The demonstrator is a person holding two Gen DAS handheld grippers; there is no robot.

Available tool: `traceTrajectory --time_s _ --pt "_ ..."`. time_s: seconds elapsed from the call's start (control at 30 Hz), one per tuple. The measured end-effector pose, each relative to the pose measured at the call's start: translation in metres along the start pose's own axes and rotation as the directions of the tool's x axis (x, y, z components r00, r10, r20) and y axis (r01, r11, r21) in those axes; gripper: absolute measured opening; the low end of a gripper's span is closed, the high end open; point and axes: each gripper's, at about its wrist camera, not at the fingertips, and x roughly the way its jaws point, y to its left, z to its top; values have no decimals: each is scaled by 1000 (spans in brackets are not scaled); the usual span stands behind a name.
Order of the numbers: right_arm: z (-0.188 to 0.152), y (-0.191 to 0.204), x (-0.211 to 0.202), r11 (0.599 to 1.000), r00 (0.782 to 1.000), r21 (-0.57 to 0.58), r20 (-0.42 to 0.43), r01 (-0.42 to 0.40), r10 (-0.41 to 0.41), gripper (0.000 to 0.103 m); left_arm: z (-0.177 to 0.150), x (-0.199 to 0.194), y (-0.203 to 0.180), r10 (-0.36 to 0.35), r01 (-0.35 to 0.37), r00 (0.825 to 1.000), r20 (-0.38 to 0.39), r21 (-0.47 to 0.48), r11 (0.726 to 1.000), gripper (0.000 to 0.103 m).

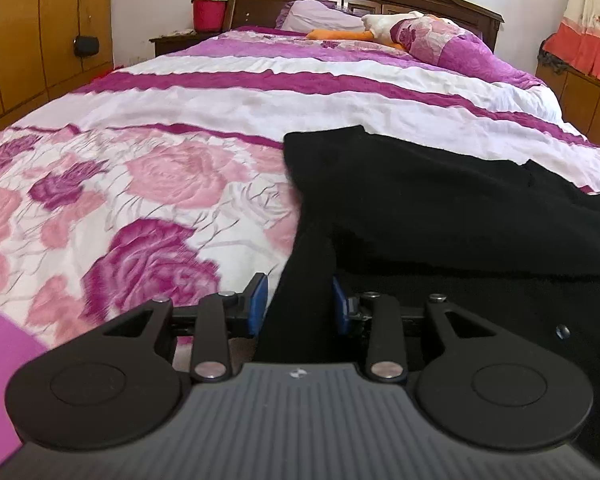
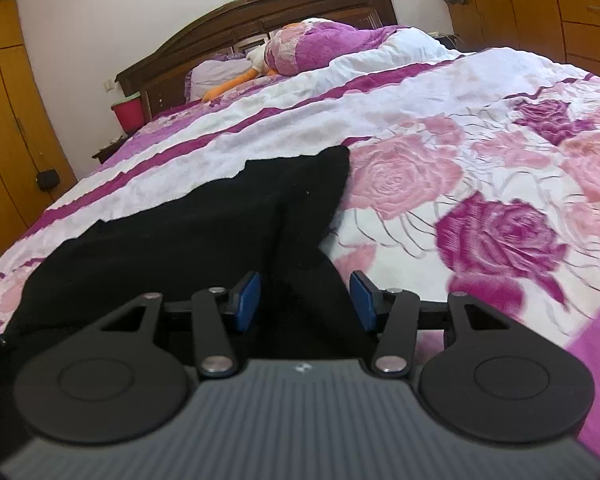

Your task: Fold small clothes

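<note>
So the black garment (image 1: 440, 208) is lying spread across the near end of the bed (image 1: 180, 112), on the rose-print quilt, and both claws are parked right at its near edge. Going left to right: the left claw (image 1: 299, 304) has a bunched ridge of the black cloth running between its 2 blue pads (image 1: 259, 304), and the cloth fills the gap so closely I can't tell if the pads are pinching it or just sitting beside it. If that fold snags on a pad when the claw pulls away, I'd guess it drags the whole corner and messes up the fold. The right claw (image 2: 305, 300) is visibly wider, with quilt showing between the cloth and its right-hand pad, so it's not gripping anything, though the fabric still lies between the fingers. Same risk there: back out carelessly and the loose edge goes with it. Pose-wise, both point forward toward the headboard (image 2: 260, 16) and tilt down at the bed, low over the quilt.
</note>
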Motion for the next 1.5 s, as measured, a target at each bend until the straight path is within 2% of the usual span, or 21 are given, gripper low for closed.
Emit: traceTrajectory --time_s 0.27,0.43,0.57,0.8,0.97,1.23,1.5 --pt "-15 -5 -58 999 999 6 -28 -36 36 53 -20 -45 23 -12 10 999 -37 -63 998 44" --pt "-25 -10 -90 998 998 23 -42 -54 55 53 -35 -68 29 -22 20 999 -45 -47 999 47" --pt "-35 -15 -105 999 998 38 -48 -29 31 53 -45 -83 35 -33 30 998 -54 -44 999 52" --pt "-54 -19 -119 998 995 63 -90 -24 29 54 -66 -101 44 -77 70 993 -92 -84 994 54" --pt "-66 -18 -127 999 992 44 -127 -22 27 54 -81 -112 42 -113 106 988 -109 -71 992 57" --pt "-88 -16 -135 999 982 37 -185 -35 41 53 -104 -120 32 -201 195 968 -153 -57 979 59" --pt "-101 -11 -136 999 977 24 -207 -46 50 54 -122 -123 24 -214 212 961 -173 -34 977 65"
